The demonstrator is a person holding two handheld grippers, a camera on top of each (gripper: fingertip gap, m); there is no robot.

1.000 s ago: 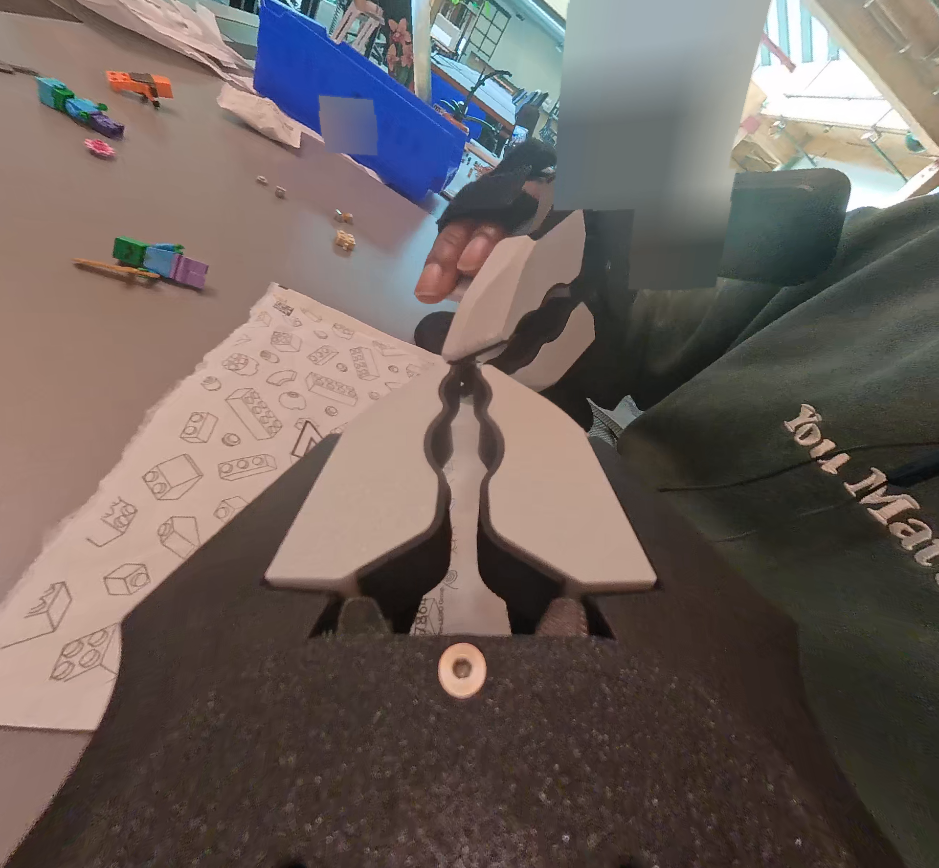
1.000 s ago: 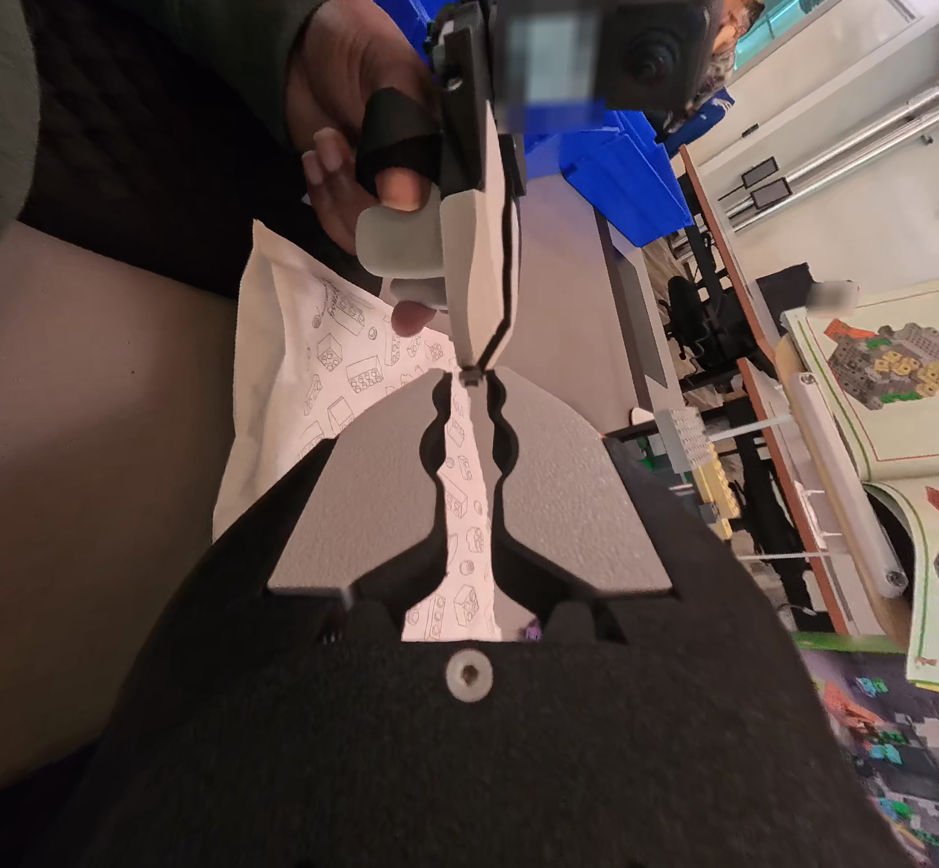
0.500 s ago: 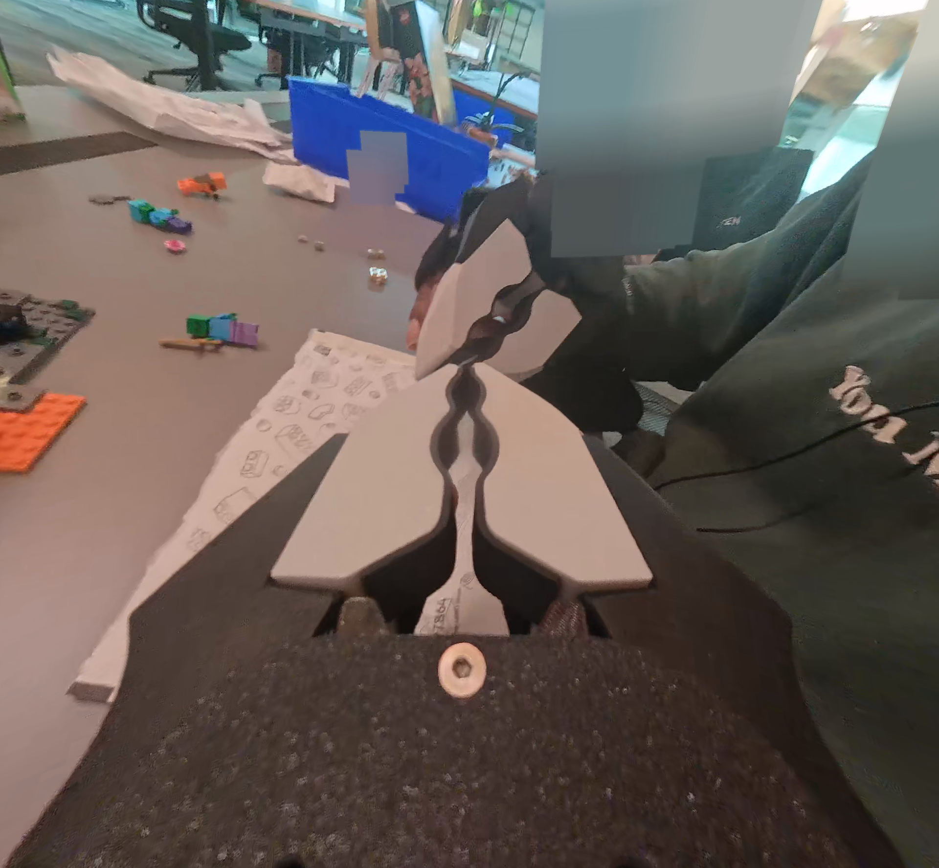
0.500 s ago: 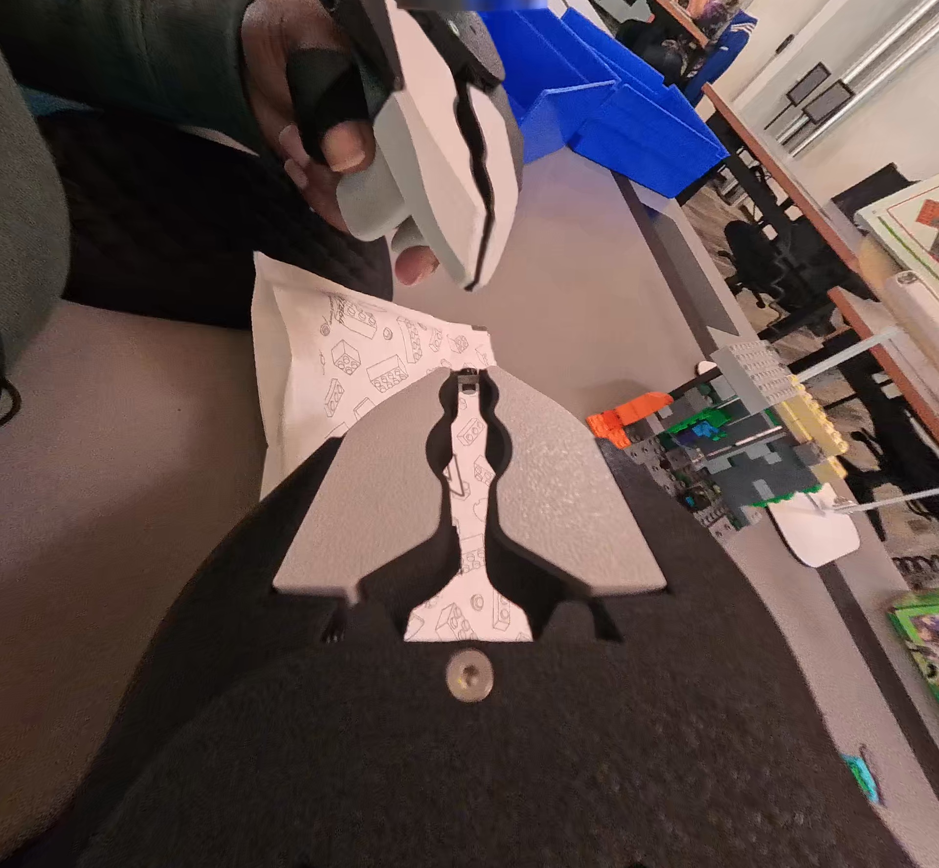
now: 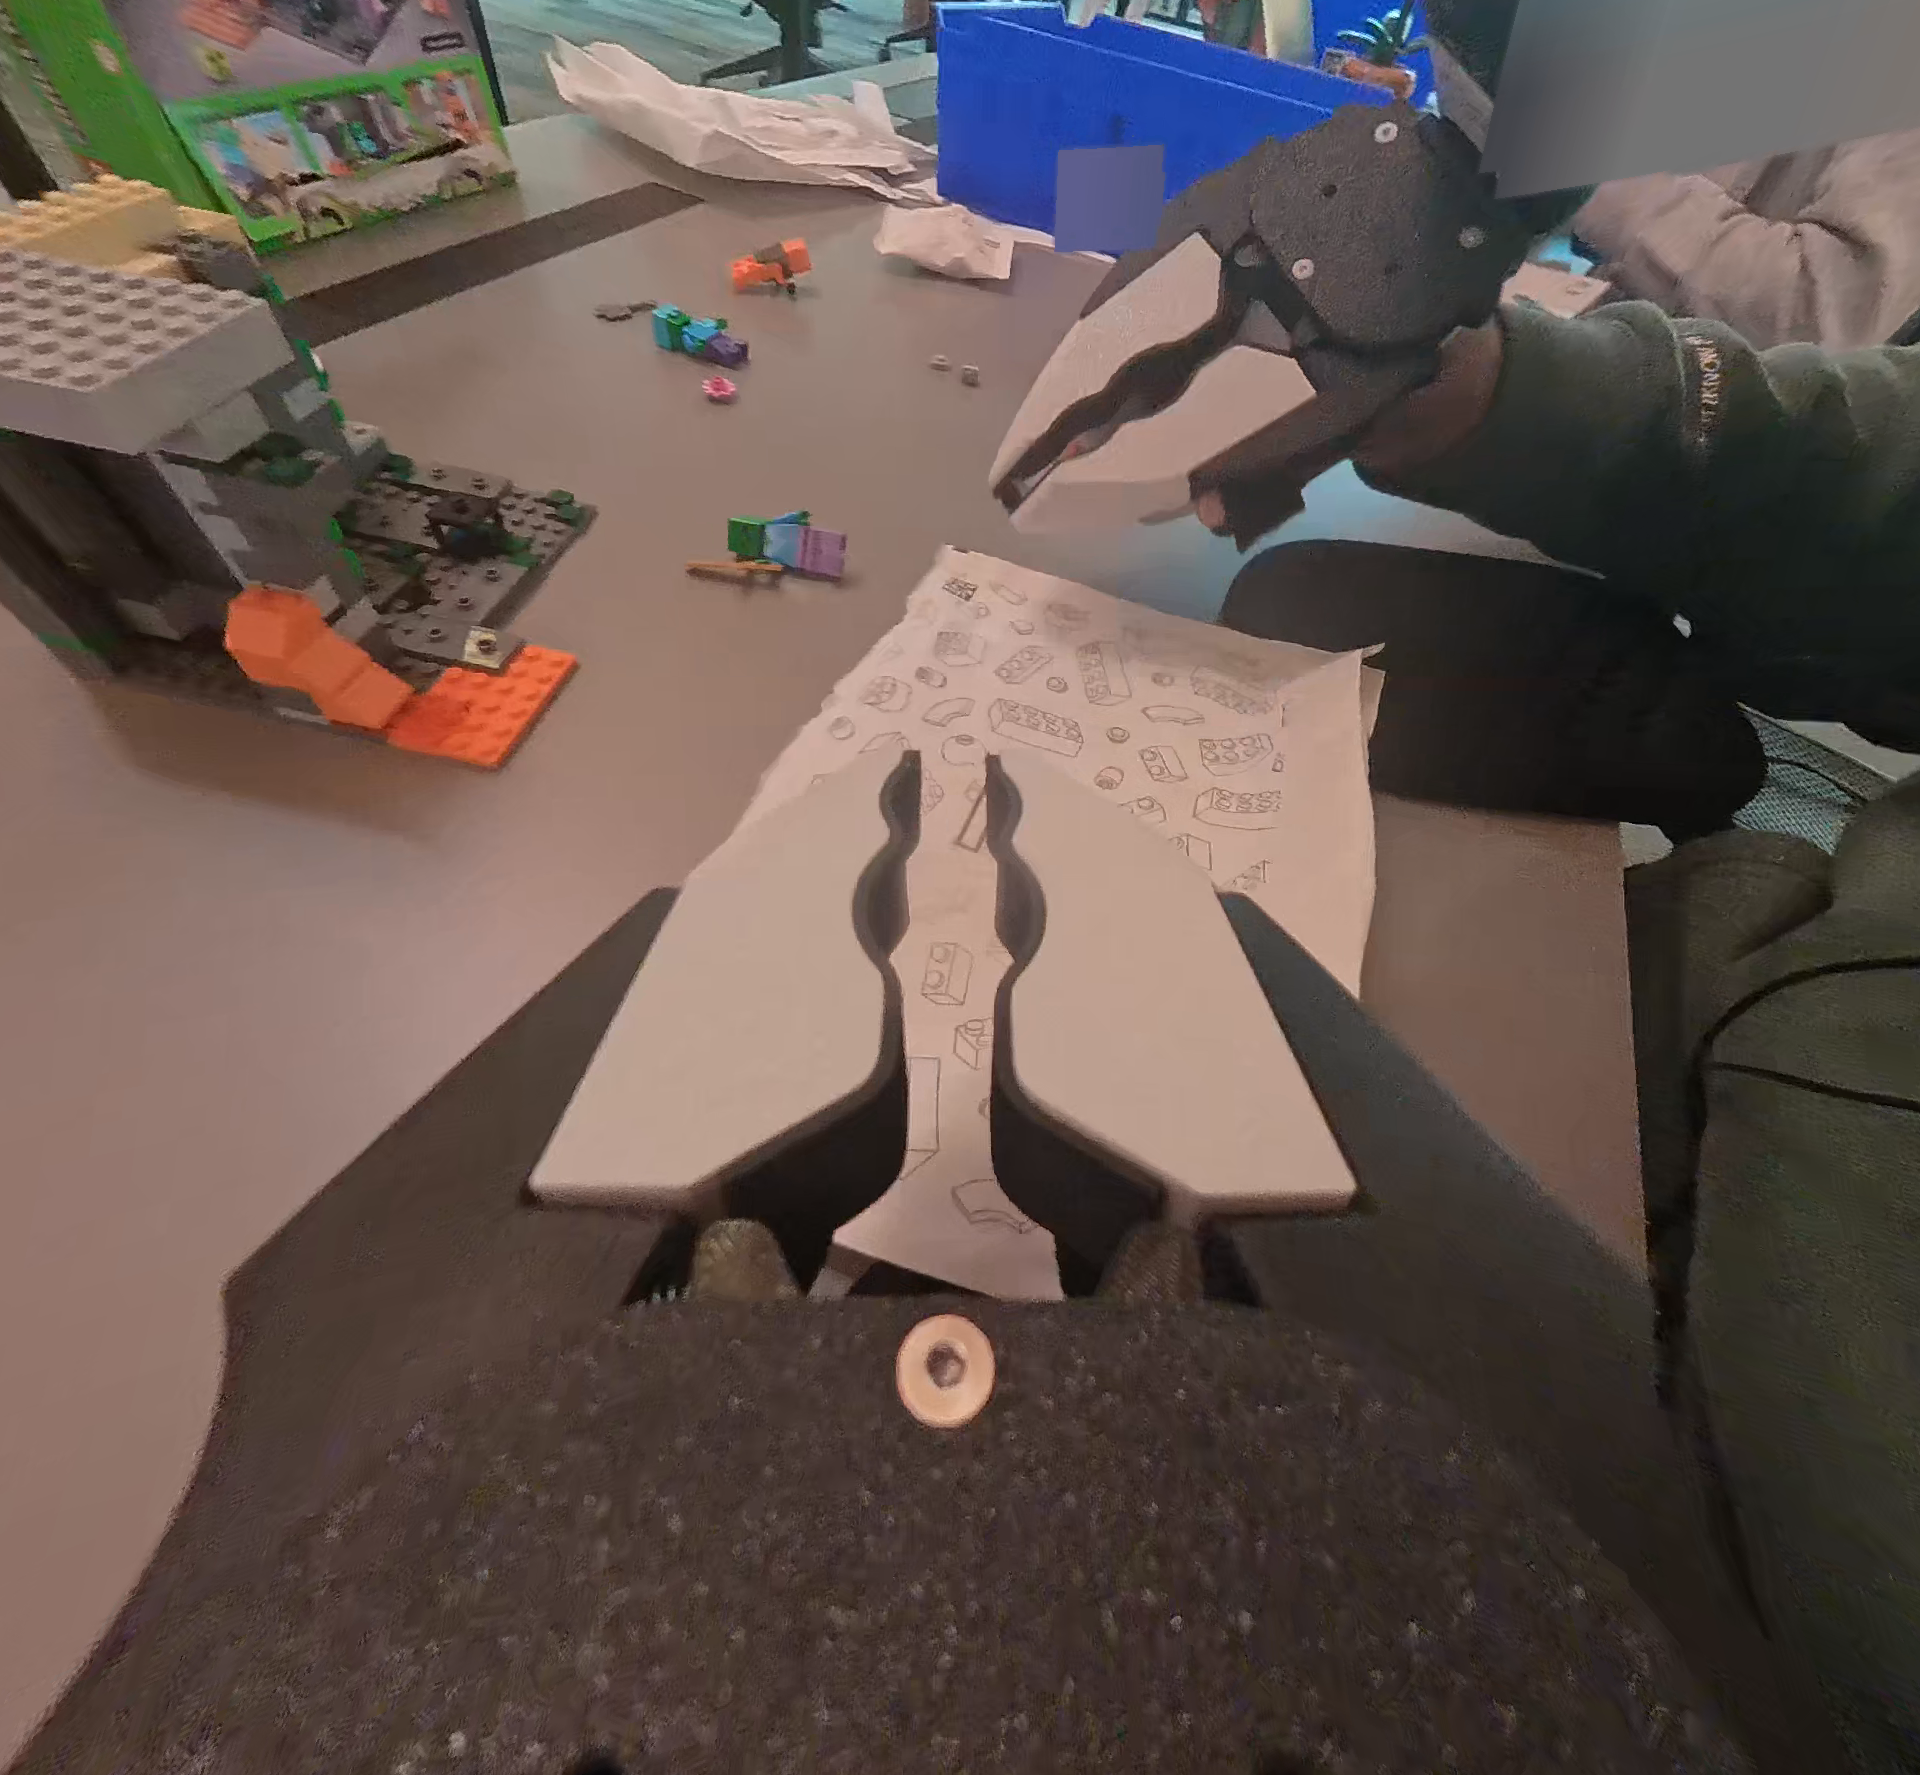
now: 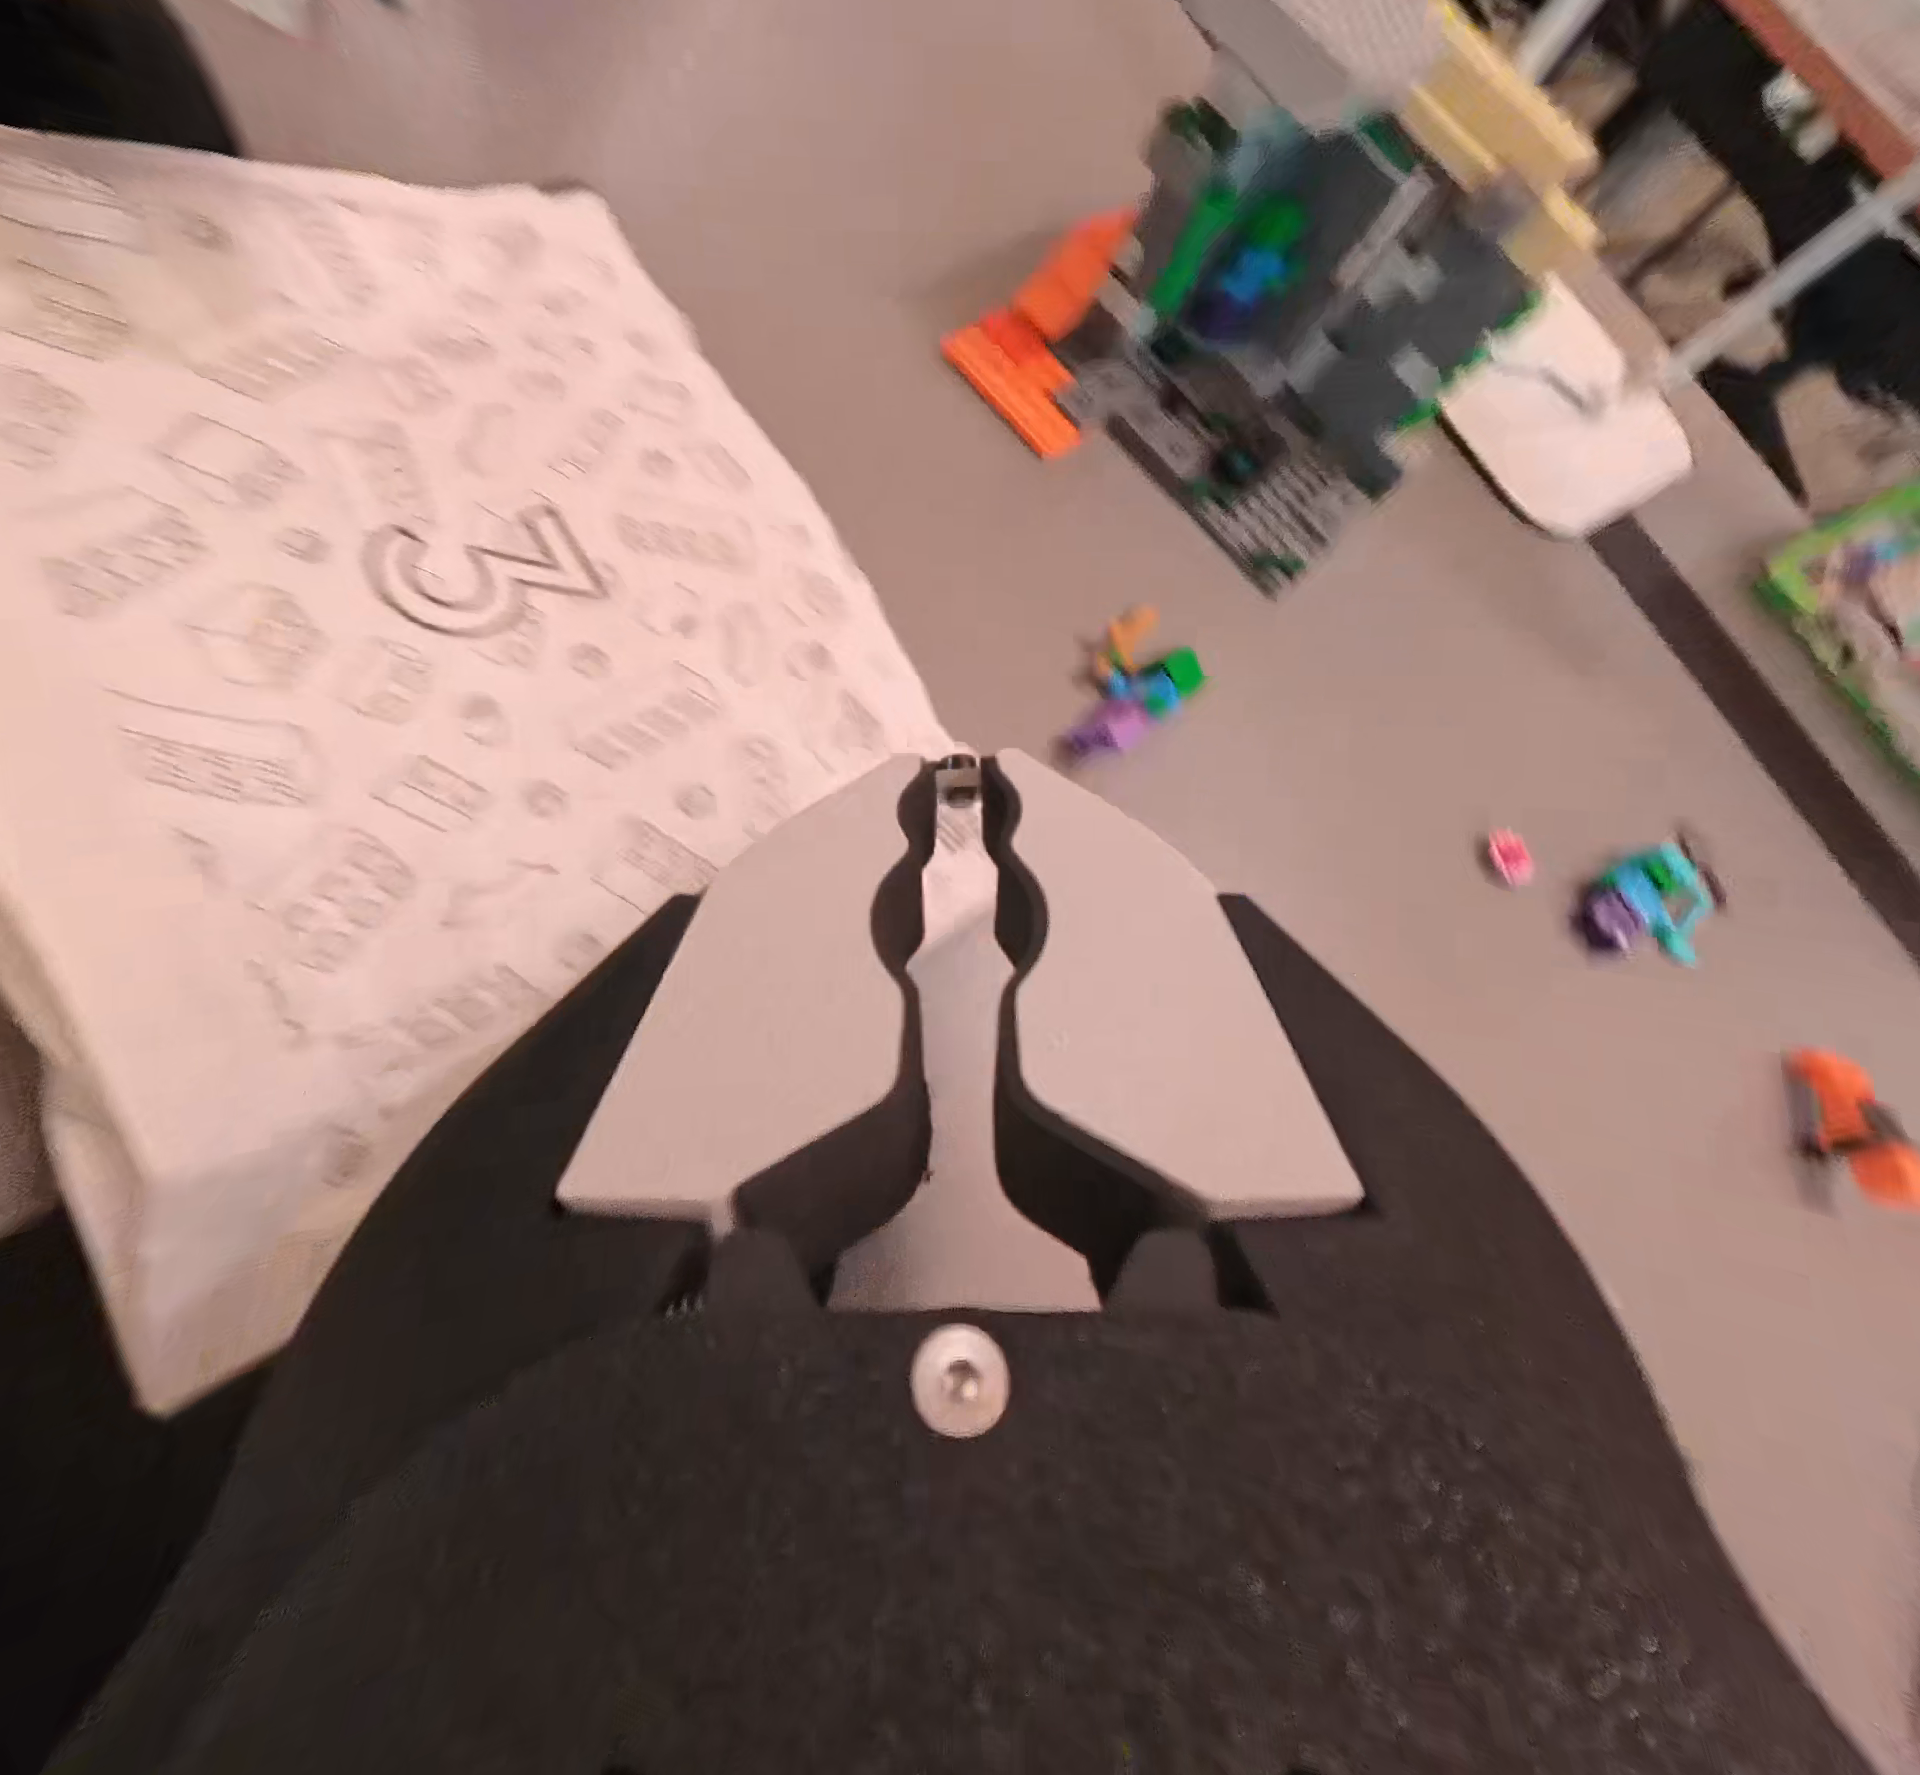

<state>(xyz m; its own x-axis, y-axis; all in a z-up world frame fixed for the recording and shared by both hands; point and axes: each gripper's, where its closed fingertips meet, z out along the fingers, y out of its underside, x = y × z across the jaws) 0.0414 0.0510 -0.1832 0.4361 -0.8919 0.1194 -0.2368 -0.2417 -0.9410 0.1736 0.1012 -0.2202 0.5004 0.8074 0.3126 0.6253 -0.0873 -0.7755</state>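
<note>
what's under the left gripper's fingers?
The printed white paper bag lies flat on the grey table under the open left gripper. Its near end is hidden by the gripper body; what it holds can't be seen.

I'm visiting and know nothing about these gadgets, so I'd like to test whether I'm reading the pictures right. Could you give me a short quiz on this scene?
1. True or false: the left gripper is clamped on a brick.
2. What sits between the jaws of the right gripper?
A. an orange plate
B. a small dark piece
C. a pink flower
3. Fill in: the bin at the far side of the table is ____.

Key
1. False: its jaws stand apart and empty above the printed paper bag.
2. B
3. blue
</note>
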